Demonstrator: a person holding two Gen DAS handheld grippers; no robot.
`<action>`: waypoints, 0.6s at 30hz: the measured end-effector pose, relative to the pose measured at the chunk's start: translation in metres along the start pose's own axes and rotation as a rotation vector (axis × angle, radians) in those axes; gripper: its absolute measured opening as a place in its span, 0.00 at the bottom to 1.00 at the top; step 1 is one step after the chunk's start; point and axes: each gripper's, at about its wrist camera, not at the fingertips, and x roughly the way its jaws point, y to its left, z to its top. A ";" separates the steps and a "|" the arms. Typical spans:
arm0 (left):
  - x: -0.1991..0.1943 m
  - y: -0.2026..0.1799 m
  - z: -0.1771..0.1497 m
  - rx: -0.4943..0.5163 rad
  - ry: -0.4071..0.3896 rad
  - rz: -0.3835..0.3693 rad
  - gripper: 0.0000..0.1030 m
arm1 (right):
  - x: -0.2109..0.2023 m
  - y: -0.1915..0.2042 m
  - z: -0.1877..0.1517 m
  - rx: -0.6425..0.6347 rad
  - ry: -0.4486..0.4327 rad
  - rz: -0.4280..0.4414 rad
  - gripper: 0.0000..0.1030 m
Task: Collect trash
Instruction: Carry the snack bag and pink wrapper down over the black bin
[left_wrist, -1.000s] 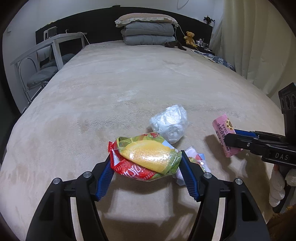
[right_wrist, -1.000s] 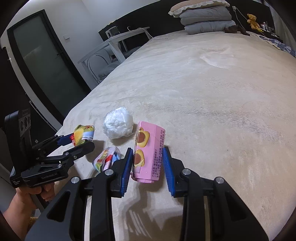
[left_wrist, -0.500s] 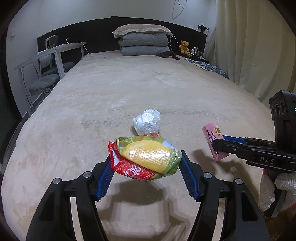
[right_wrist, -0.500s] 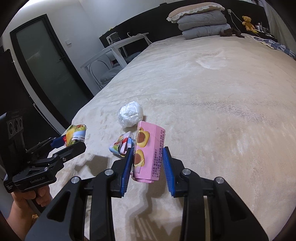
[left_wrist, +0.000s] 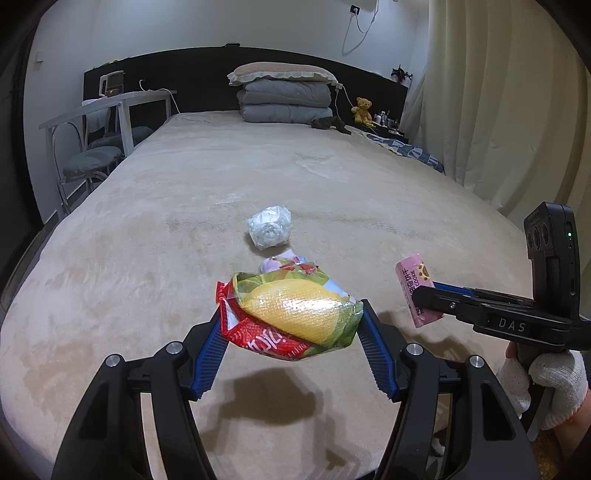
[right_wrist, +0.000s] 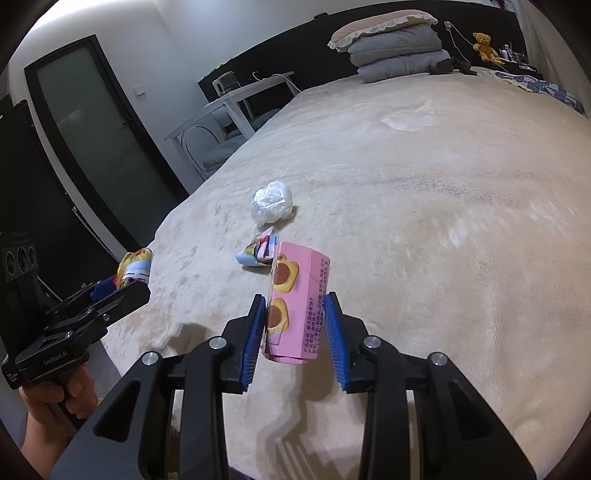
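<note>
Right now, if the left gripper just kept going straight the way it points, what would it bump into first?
Probably the small crumpled wrapper lying on the bed just ahead, then the white plastic ball beyond it. The left gripper already clamps a yellow snack bag and tilts downward; depth is uncertain.

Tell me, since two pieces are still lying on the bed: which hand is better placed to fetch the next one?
Neither yet: the left tool clamps the snack bag, the right tool the pink box.
</note>
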 end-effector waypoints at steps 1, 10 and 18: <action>-0.003 -0.002 -0.004 0.001 0.000 0.001 0.63 | -0.004 0.002 -0.004 0.000 -0.003 0.003 0.33; -0.034 -0.017 -0.038 0.005 -0.006 -0.021 0.63 | -0.038 0.016 -0.045 -0.003 -0.011 0.006 0.34; -0.059 -0.032 -0.067 0.020 -0.009 -0.038 0.63 | -0.061 0.031 -0.081 -0.016 -0.006 0.006 0.34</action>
